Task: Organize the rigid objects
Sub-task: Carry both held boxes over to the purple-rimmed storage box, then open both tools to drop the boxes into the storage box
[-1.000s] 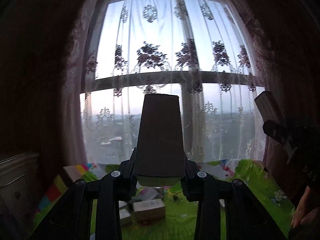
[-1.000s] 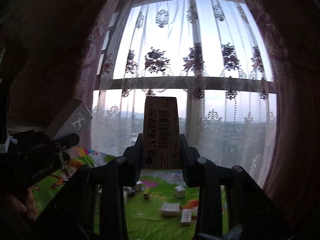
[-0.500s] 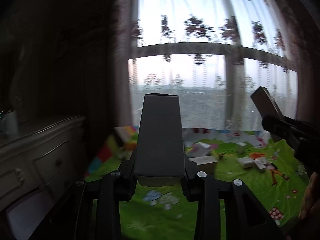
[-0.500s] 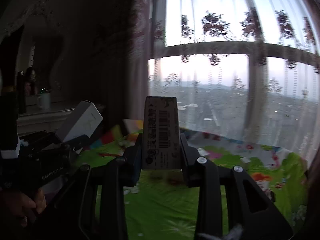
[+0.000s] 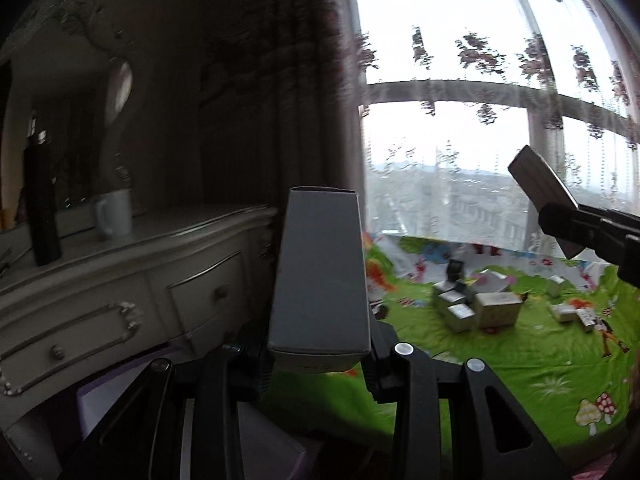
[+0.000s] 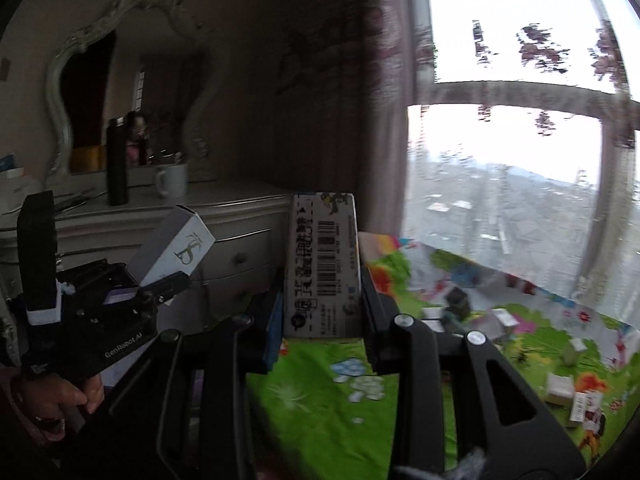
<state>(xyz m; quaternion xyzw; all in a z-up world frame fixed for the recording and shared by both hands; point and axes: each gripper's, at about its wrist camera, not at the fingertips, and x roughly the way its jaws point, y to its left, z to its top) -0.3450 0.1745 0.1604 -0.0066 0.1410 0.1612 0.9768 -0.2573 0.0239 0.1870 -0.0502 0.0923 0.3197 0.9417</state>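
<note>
Dim wall and an ornate white dresser (image 5: 132,276) fill the left, with a dark bottle (image 5: 42,204) and a white mug (image 5: 114,214) on its top. My left tool (image 5: 320,344) clamps a plain grey carton (image 5: 320,276), held upright. My right tool (image 6: 322,320) grips a barcoded box (image 6: 322,268) the same way. Farther right, small boxes (image 5: 476,304) lie scattered on a green cartoon play mat (image 5: 520,360) below the lace-curtained window (image 5: 500,120).

A plain grey carton (image 5: 320,280) and a barcoded carton (image 6: 322,268) stand upright, each clamped in jaws, above the green mat (image 5: 500,360) strewn with small boxes (image 5: 476,306).
</note>
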